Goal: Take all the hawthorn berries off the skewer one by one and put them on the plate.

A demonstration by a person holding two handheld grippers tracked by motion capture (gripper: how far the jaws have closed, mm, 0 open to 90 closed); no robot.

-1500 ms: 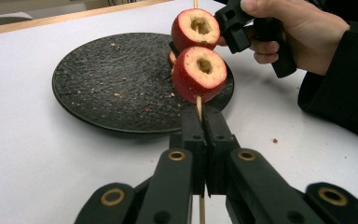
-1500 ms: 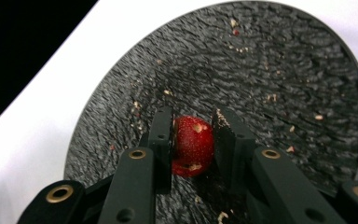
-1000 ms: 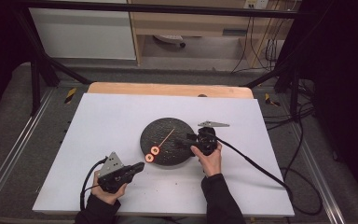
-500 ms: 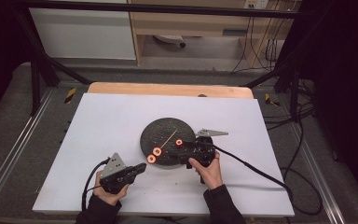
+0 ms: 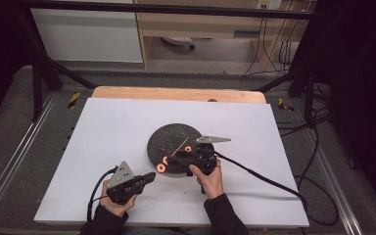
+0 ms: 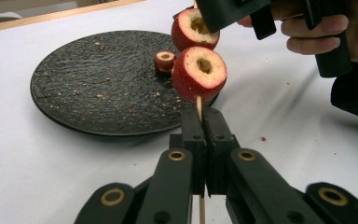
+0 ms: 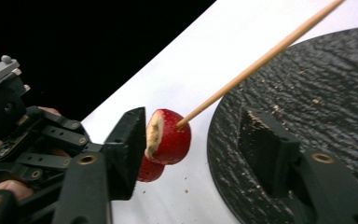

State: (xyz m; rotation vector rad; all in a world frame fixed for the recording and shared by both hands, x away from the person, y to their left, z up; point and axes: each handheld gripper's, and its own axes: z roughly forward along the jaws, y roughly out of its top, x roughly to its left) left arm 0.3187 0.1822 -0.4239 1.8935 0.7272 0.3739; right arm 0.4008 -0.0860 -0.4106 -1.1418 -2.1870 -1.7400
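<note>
My left gripper (image 6: pixel 204 112) (image 5: pixel 151 176) is shut on the lower end of a thin wooden skewer (image 6: pixel 199 103) that slants up over the near edge of a black round plate (image 5: pixel 169 137). Two cored red fruit pieces are threaded on it, a lower one (image 6: pixel 199 74) and an upper one (image 7: pixel 168 137). My right gripper (image 7: pixel 193 122) has just been closing and straddles the upper piece. Its left pad touches the cut face, while the right pad stands apart. A third, smaller piece (image 6: pixel 164 60) (image 5: pixel 188 148) lies on the plate.
The plate (image 6: pixel 88 88) rests on a white sheet (image 5: pixel 103 127) that covers a wooden table. Crumbs speckle the plate. Cables trail from both grippers toward the near edge and the right. Dark floor, metal frame rails and shelving surround the table.
My right hand has come from the plate's right side toward me and to the left, up to the fruit on the skewer. The piece lying on the plate is now uncovered. My left hand kept still.
</note>
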